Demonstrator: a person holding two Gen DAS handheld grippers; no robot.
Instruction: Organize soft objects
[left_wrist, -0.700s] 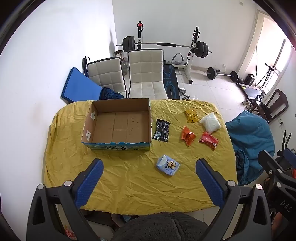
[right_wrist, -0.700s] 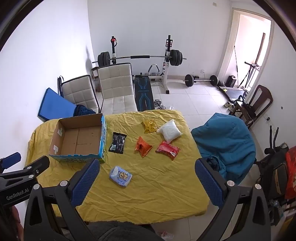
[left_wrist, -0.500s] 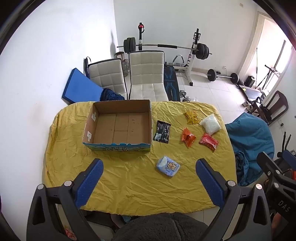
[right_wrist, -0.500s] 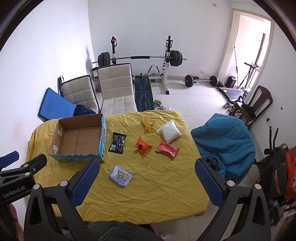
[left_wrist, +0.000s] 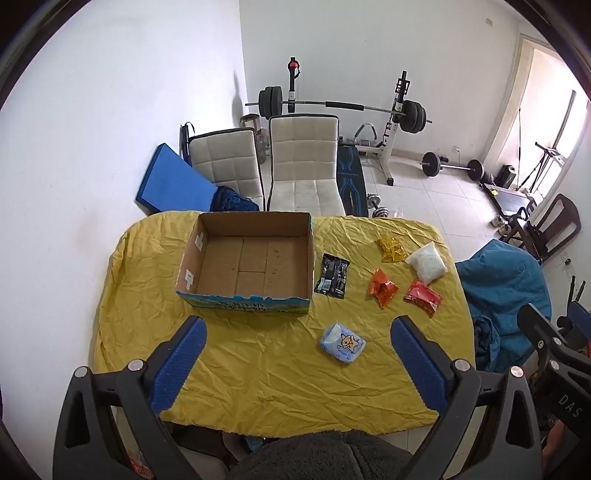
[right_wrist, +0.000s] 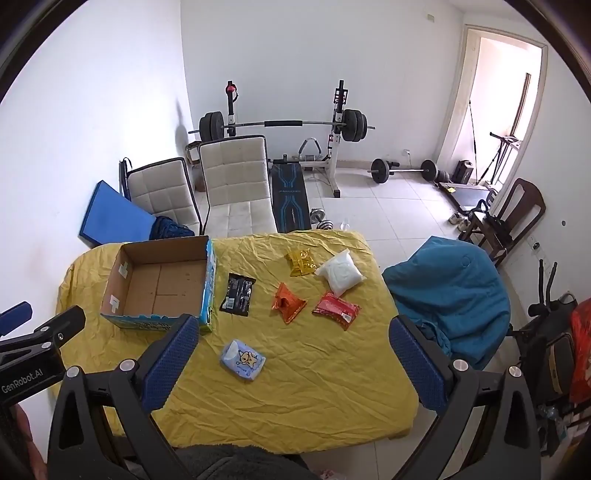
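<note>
An empty open cardboard box (left_wrist: 255, 258) (right_wrist: 162, 284) stands on the yellow-covered table (left_wrist: 258, 369) at the left. Right of it lie a black packet (left_wrist: 332, 275) (right_wrist: 237, 293), an orange packet (left_wrist: 382, 287) (right_wrist: 288, 302), a red packet (left_wrist: 423, 297) (right_wrist: 336, 310), a yellow packet (left_wrist: 392, 249) (right_wrist: 301, 261) and a white pouch (left_wrist: 426, 262) (right_wrist: 339, 275). A blue tissue pack (left_wrist: 342, 343) (right_wrist: 242, 360) lies nearest me. My left gripper (left_wrist: 297, 363) and right gripper (right_wrist: 291, 363) are both open and empty, high above the table's near edge.
Two white chairs (left_wrist: 301, 166) stand behind the table, with a blue mat (left_wrist: 173, 184) at the wall and a weight bench (right_wrist: 288, 192) beyond. A teal beanbag (right_wrist: 447, 291) sits right of the table. The left gripper's body (right_wrist: 33, 354) shows at the right view's left edge.
Both grippers have drifted slightly back and up; the table looks a little smaller. Nothing on the table has moved.
</note>
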